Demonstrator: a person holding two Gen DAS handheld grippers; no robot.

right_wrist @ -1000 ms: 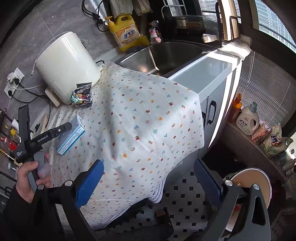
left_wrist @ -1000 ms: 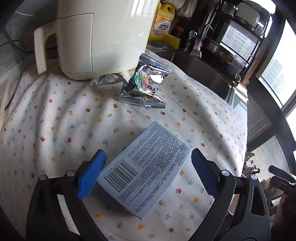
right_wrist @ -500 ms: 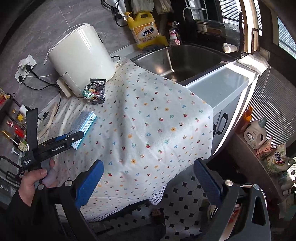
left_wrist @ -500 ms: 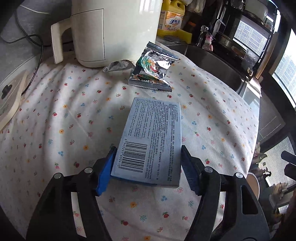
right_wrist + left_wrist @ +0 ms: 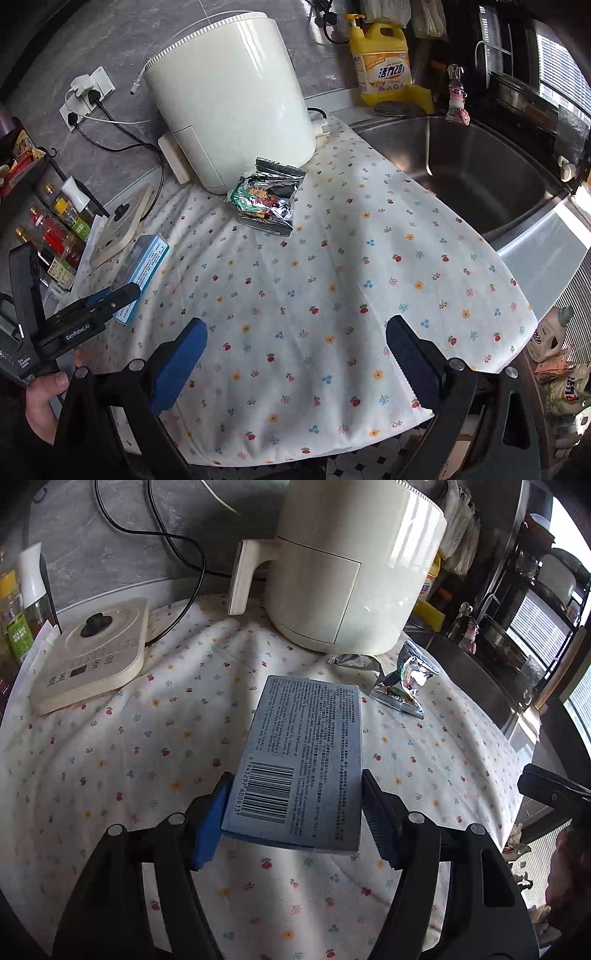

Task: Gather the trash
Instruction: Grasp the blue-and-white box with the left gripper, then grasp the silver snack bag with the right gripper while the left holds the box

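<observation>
The blue box (image 5: 299, 768) in my left gripper (image 5: 295, 812) carries a barcode numbered 6 943297 600413, its fine print too small to read. My left gripper's arm reads "GenRobot.AI". The yellow detergent jug (image 5: 382, 62) shows a label ending, I think, in "28".

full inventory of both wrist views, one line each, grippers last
blue box: 1, pale blue, between left gripper's pads
foil snack wrapper: 1, silver, on cloth by appliance
white appliance: 1, cream, back of counter
kettle base: 1, beige, cloth's left edge
floral cloth: 1, white, covers counter
detergent jug: 1, yellow, behind sink
sink: 1, steel, right
left gripper: shut on box
right gripper: open, empty, above cloth
</observation>
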